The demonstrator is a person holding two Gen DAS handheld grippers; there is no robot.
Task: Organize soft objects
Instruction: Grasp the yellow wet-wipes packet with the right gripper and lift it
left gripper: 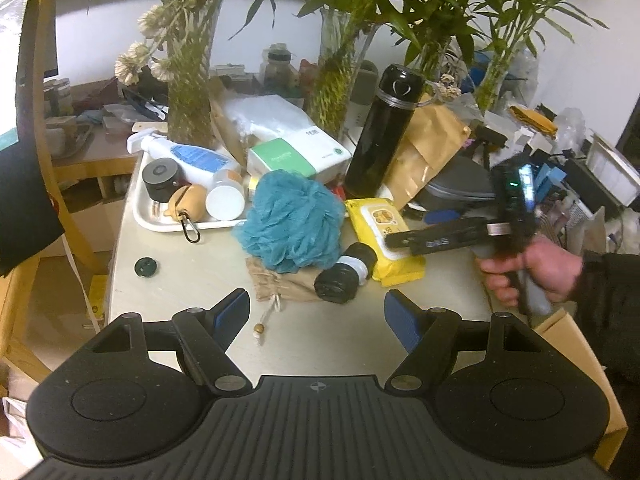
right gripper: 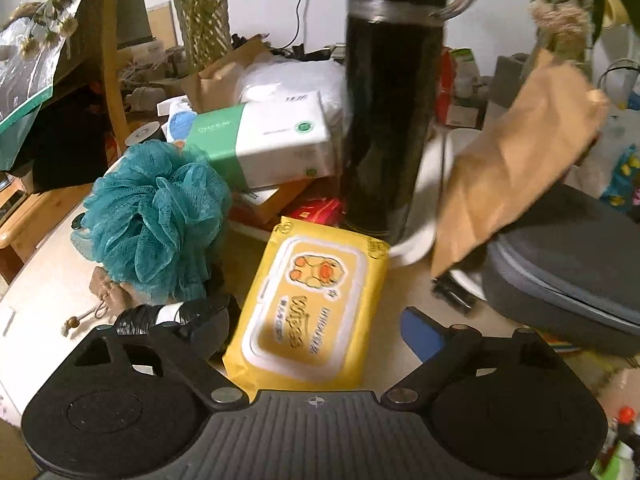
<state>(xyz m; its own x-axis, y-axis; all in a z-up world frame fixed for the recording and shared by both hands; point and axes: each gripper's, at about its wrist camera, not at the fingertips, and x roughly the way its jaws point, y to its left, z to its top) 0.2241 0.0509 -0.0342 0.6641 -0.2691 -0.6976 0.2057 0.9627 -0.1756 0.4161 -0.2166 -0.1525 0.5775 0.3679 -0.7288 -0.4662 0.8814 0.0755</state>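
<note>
Wipes pack next — both tongs wide open, holding nothing.
Centre your right gripper (right gripper: 316,332) over the wipes pack (right gripper: 312,304) at lower centre — left gripper (left gripper: 318,312) idle.

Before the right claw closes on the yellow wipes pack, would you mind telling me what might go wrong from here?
The right claw is open over the wipes, hemmed in on both sides.
1. Its left finger is close to the black roll and could knock it rolling.
2. The tall black flask stands just behind the pack; pushing forward may tip it.
3. The loofah overhangs the roll and could snag.
</note>
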